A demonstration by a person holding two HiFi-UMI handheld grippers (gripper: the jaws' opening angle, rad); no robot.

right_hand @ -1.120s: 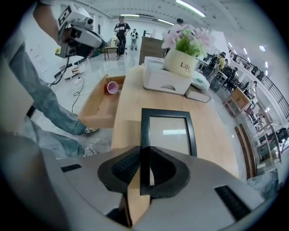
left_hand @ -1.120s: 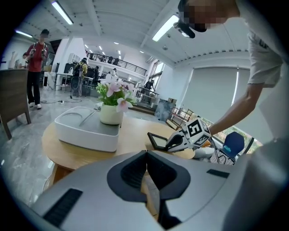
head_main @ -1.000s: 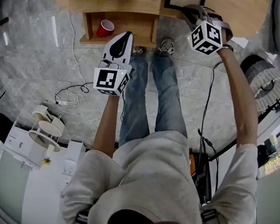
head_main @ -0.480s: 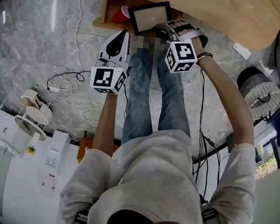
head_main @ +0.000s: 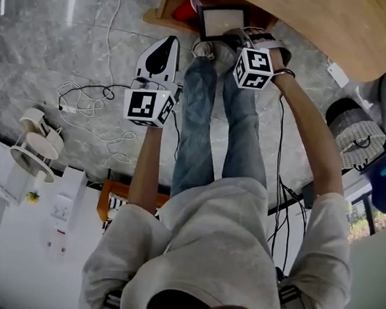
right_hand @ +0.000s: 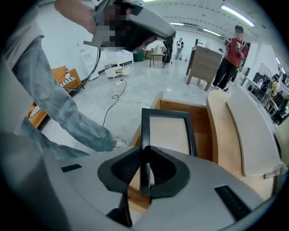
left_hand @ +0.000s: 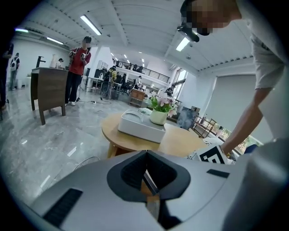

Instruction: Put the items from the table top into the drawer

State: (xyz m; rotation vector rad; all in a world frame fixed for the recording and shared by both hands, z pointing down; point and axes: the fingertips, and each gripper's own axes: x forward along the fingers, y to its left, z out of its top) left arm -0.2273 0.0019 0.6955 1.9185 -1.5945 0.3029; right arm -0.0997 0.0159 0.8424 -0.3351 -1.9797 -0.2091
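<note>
Frame (right_hand: 168, 131), one, clamped in right gripper (right_hand: 145, 164) over drawer (right_hand: 202, 135); one red cup (head_main: 187, 9) inside; left gripper (left_hand: 147, 175) clenched.

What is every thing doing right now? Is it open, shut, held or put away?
drawer: open.
picture frame: held by its edge above the drawer.
red cup: inside the drawer.
right gripper: shut on the picture frame.
left gripper: shut, empty.

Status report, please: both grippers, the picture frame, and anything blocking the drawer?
Right gripper shut on picture frame, at open drawer. Left gripper shut, empty. Red cup sits inside drawer.
</note>
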